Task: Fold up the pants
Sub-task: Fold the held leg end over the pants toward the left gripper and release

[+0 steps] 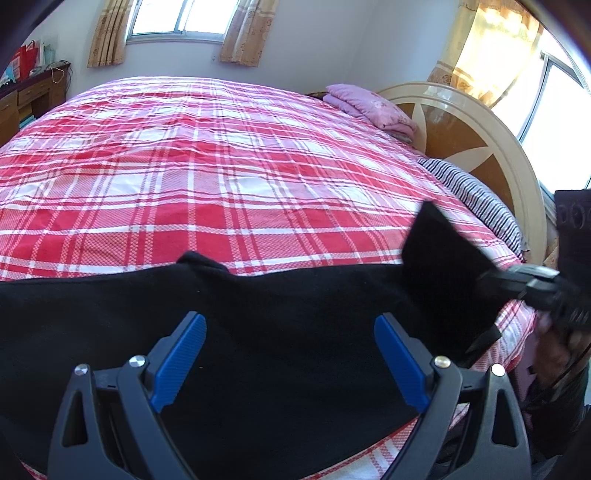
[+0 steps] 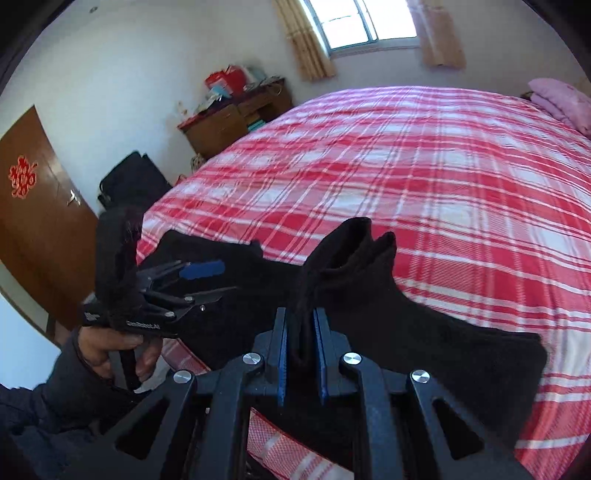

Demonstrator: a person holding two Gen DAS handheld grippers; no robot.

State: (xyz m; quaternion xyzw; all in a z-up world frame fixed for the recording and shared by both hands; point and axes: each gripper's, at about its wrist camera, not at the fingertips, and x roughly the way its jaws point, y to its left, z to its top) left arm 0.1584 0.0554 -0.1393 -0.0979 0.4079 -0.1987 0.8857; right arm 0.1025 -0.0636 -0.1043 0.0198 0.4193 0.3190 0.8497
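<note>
Sunlit white-walled bedroom: plaid-covered bed (image 1: 184, 166), curtained window (image 1: 181, 16), wooden desk (image 2: 236, 118), brown door (image 2: 33, 218)

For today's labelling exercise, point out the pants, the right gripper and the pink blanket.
pants (image 1: 295, 295): left wrist view, flat middle of the black cloth.
right gripper (image 2: 301, 332): right wrist view, between the blue fingertips, shut on a raised fold.
pink blanket (image 1: 369, 107): left wrist view, top of the folded stack.
</note>
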